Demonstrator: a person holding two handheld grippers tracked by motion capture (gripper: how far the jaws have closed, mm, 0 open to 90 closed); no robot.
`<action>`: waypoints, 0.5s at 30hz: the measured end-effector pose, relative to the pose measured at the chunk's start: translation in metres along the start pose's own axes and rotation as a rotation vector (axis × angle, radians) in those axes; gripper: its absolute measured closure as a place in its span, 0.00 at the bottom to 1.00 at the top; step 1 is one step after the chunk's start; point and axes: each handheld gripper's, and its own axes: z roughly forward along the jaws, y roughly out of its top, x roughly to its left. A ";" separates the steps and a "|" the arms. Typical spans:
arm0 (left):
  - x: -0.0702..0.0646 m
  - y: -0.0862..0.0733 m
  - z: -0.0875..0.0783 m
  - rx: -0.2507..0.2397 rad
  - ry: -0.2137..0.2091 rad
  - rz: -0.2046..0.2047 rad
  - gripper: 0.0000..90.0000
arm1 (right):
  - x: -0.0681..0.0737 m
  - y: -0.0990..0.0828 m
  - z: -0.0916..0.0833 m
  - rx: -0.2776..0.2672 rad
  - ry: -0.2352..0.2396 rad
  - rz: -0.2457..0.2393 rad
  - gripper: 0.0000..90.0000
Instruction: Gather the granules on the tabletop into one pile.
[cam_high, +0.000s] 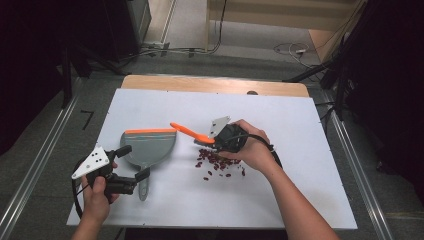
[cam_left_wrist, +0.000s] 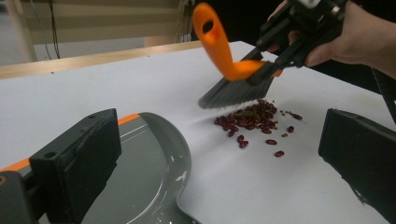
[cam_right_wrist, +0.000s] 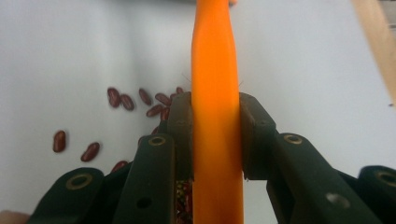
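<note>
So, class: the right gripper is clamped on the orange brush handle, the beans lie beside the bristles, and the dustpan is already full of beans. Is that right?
Not quite. The dustpan holds no beans, as the left gripper view shows. The beans lie on the table by the bristles, and the right gripper is clamped on the brush handle.

Clamped between the right gripper's (cam_right_wrist: 215, 140) matt black plastic jaws, the brush handle (cam_right_wrist: 215, 93) looks like smooth orange plastic with a soft sheen. Its bristles (cam_left_wrist: 236, 92) below the jaws are dark, fine and dull. Ahead of the jaws, the beans (cam_left_wrist: 254, 119) are dark red with glossy skins. Between the left gripper's (cam_left_wrist: 224, 163) matt black jaws, the dustpan (cam_left_wrist: 154, 163) is glossy grey plastic catching highlights. The counter (cam_high: 280, 200) is matt white, with a bare wood edge (cam_high: 200, 84).
</note>
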 end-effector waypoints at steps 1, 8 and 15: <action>0.000 0.000 0.000 0.000 -0.001 0.000 0.00 | 0.000 0.002 -0.005 -0.015 -0.001 0.011 0.77; 0.000 0.000 0.000 -0.001 0.000 -0.001 0.00 | 0.018 0.017 -0.027 -0.012 0.124 0.137 0.77; -0.001 0.000 0.000 -0.001 0.000 0.001 0.00 | 0.036 0.018 -0.019 0.031 0.286 0.235 0.77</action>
